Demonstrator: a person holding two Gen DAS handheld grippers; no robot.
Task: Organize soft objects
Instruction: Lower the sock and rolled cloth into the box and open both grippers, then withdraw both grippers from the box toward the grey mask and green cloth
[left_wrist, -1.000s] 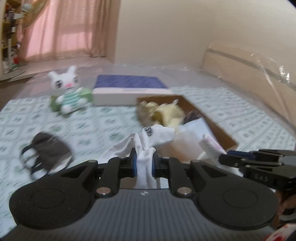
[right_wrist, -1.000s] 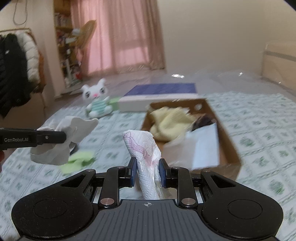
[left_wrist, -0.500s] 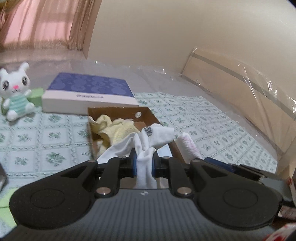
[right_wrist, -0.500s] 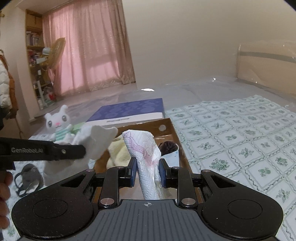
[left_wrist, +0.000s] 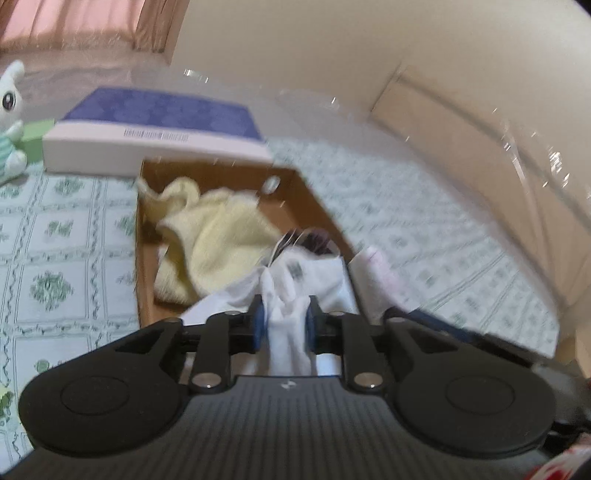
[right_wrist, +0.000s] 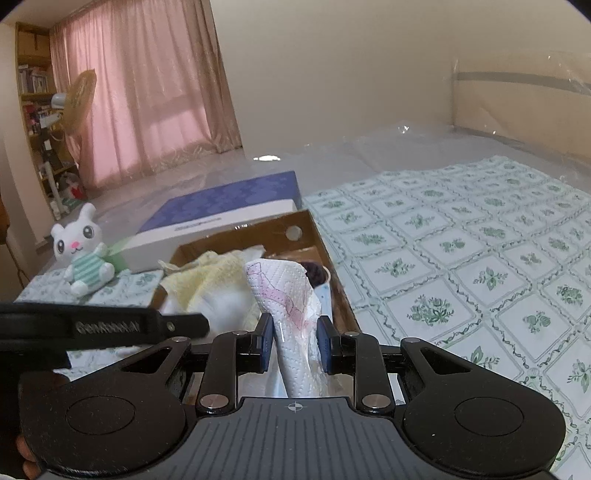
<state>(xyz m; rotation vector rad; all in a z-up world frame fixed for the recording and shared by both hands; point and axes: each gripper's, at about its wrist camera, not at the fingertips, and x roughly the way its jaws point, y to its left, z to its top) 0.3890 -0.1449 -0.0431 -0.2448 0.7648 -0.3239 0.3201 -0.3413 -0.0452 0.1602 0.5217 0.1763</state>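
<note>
Both grippers hang over the open cardboard box (left_wrist: 314, 206) on the patterned bedspread (right_wrist: 461, 258), each carrying something soft to drop in. The left gripper (left_wrist: 283, 325) has a white sock (left_wrist: 291, 291) between its jaws, which are opening at this moment; the cloth no longer looks squeezed, though blur makes that hard to judge, and it dangles above the near end of the box beside a yellow towel (left_wrist: 218, 236) already lying inside. The right gripper (right_wrist: 294, 339) pinches a crumpled paper towel (right_wrist: 288, 291) upright between its pads, held just over the box's near edge. This looks like the drop-off step. Next, I'd guess, the left jaws need to part fully so the sock falls clear, then the right should ease forward over the box and release. A stuffed bunny (right_wrist: 83, 254) waits outside, beside a blue-topped flat box (right_wrist: 221, 210).
</note>
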